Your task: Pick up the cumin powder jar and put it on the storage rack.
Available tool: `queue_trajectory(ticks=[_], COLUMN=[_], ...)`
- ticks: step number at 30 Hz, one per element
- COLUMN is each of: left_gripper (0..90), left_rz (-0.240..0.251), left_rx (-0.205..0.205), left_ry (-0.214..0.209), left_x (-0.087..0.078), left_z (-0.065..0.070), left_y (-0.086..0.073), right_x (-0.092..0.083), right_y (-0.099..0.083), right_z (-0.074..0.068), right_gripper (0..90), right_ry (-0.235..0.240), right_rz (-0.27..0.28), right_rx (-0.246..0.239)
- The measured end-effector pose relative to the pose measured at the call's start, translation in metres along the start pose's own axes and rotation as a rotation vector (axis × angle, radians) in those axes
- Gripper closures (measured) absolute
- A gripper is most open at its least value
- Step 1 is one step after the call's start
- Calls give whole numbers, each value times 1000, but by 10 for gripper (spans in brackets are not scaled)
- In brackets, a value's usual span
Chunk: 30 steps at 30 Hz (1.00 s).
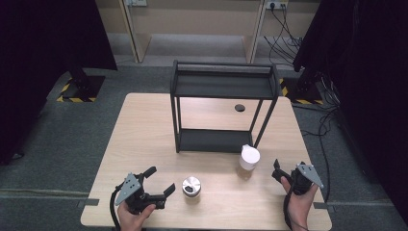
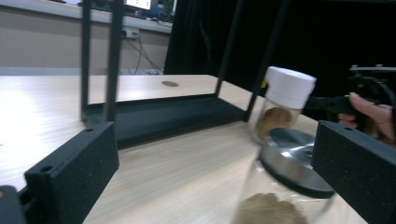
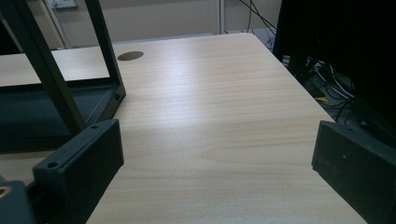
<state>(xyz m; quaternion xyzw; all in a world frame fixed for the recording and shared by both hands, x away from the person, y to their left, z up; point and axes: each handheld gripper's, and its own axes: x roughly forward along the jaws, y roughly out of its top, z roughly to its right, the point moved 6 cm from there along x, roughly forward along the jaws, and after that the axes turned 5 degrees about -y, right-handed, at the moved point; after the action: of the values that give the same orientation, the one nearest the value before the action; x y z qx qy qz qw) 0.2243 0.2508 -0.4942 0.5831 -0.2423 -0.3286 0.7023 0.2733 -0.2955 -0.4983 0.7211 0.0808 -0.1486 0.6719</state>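
Note:
A glass jar with a metal lid (image 1: 191,186) stands near the table's front edge, with brown powder inside. My left gripper (image 1: 160,181) is open just to its left, pointing at it. In the left gripper view the metal-lidded jar (image 2: 289,158) sits close in front of the right jaw, untouched, with the left gripper (image 2: 215,177) wide apart. A second jar with a white lid (image 1: 249,157) stands by the rack's front right leg. My right gripper (image 1: 277,170) is open to the right of that jar. In the right gripper view, bare tabletop lies between the jaws of the right gripper (image 3: 215,163).
A black two-tier shelf rack (image 1: 223,86) stands mid-table on the light wooden table (image 1: 144,130), both shelves bare. A round cable hole (image 1: 239,108) lies behind it. Dark curtains and loose cables flank the table on the floor.

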Motion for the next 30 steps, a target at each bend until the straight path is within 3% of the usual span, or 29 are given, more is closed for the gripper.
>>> queue_trajectory(ticks=[4, 7, 10, 11, 16, 30], left_gripper=[1, 1, 0, 0, 0, 2], left_rz=[13, 11, 0, 0, -41, -134], left_rx=[32, 82, 139, 139, 215, 242], left_ry=[-11, -11, -8, -8, -2, -5], left_x=[-4, -8, -13, -13, -12, 18], left_z=[11, 24, 39, 39, 54, 64], left_y=[1, -2, -8, -8, -13, -23], right_x=[0, 1, 1, 1, 1, 1], right_y=[0, 1, 1, 1, 1, 1], right_z=[2, 1, 0, 0, 0, -1], right_gripper=[20, 20, 20, 20, 20, 19], right_ry=[4, 4, 3, 3, 2, 3], right_rz=[-3, -6, -5, -5, -5, -7], right_rx=[13, 3, -4, -4, -7, -15])
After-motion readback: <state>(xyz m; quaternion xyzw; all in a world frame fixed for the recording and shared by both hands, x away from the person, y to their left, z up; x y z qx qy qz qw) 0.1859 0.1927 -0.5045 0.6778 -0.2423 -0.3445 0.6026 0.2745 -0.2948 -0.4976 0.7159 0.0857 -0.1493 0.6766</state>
